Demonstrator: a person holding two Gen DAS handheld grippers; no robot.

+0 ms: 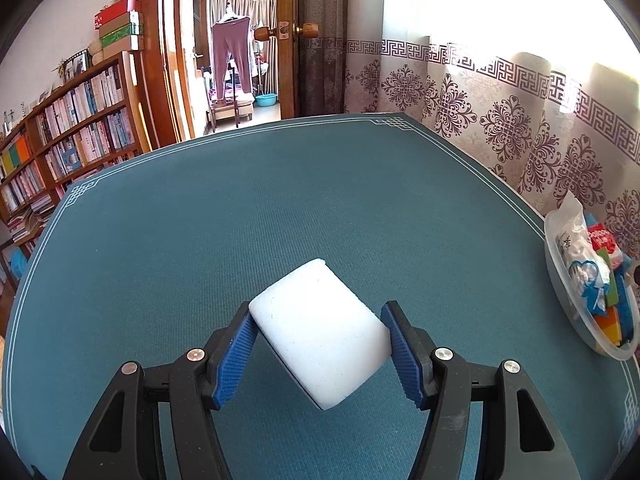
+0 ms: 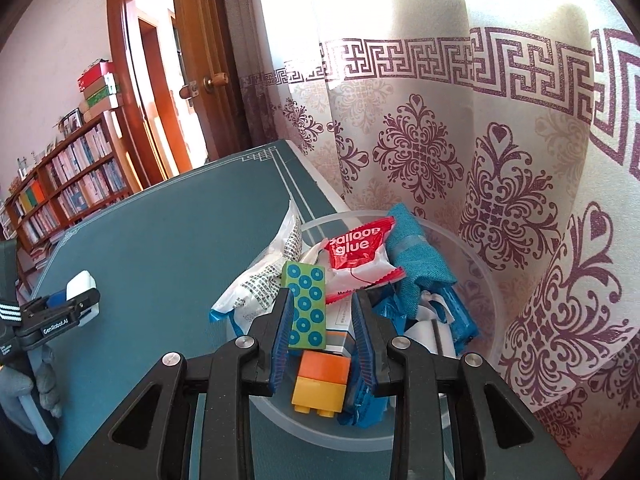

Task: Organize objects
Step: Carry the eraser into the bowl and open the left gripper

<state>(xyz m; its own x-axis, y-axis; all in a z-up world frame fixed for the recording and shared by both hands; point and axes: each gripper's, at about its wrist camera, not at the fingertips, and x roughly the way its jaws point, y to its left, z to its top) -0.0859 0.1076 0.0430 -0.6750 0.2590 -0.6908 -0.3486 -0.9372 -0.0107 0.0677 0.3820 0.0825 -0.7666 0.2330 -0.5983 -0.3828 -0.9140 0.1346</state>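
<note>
While my left tool (image 1: pixel 320 350) pinches a white foam block (image 1: pixel 320 332) between its blue pads and holds it clear above the teal tabletop (image 1: pixel 280 200), my right tool (image 2: pixel 322 340) hangs over the clear plastic tub (image 2: pixel 280 412) at the tabletop's curtain-side edge, its jaws drawn as near together as they go and, so far as the view shows, gripping nothing. The tub already contains a green dotted block (image 2: pixel 308 304), an orange-and-yellow brick (image 2: pixel 322 384), a red "Balloon glue" packet (image 2: pixel 358 256), a blue cloth (image 2: pixel 416 252) and several printed white bags (image 2: pixel 260 280), piled loosely and touching one another. I judge that the step in hand is the carrying of the last loose item: the rest of the tabletop shown is bare, and the white block is well apart from the tub, which lies far off to the right in the left wrist view. The next move calls for me to bring the left tool across toward the tub, while the right tool clears out of the way, and to spread the left jaws only once the block hangs over the pile, since the heap stands near the rim and the light block could roll off.
</note>
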